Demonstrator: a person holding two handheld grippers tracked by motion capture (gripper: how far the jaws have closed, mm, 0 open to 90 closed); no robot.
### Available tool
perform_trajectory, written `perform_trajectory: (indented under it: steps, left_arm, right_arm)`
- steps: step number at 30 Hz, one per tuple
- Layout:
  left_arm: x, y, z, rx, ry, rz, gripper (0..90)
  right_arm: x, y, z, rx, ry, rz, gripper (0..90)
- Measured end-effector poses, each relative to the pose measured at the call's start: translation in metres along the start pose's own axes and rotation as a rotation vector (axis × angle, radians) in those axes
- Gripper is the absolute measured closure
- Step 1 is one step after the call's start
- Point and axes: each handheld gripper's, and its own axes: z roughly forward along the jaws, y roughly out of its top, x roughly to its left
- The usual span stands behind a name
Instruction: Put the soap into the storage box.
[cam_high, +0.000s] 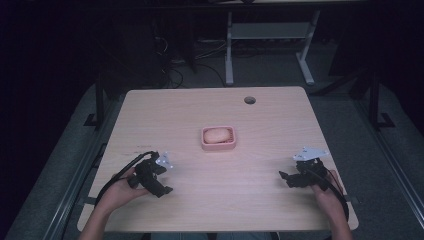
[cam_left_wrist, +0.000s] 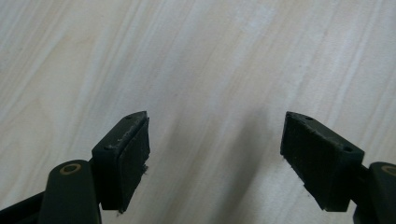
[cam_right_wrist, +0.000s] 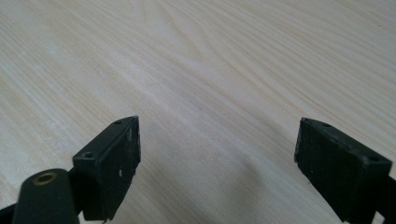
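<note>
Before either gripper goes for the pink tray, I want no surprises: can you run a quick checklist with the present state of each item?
1. Left gripper open, nothing between its jaws: ok.
2. Right gripper open, nothing between its jaws: ok.
3. Pink tray flat on the table, apart from both grippers: ok.
4. Pale rounded item lying inside the tray: ok; what it is, cannot tell.
5. Bare tabletop between each gripper and the tray: ok.
6. Cables trailing clear of the tray: ok.

The right gripper (cam_right_wrist: 217, 163) has its two black jaws spread wide apart with nothing between them, and they sit just above a light wooden table (cam_right_wrist: 210, 60) with wavy grain lines.
</note>
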Motion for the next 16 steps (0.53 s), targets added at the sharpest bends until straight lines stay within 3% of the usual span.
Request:
perform_trajectory:
  steps: [16]
  left_arm:
    - [-0.004,-0.014,-0.001,-0.016,0.02,-0.018,23.7]
  right_arm:
    - [0.004,0.002,-0.001,-0.008,0.009,-0.027,13.9]
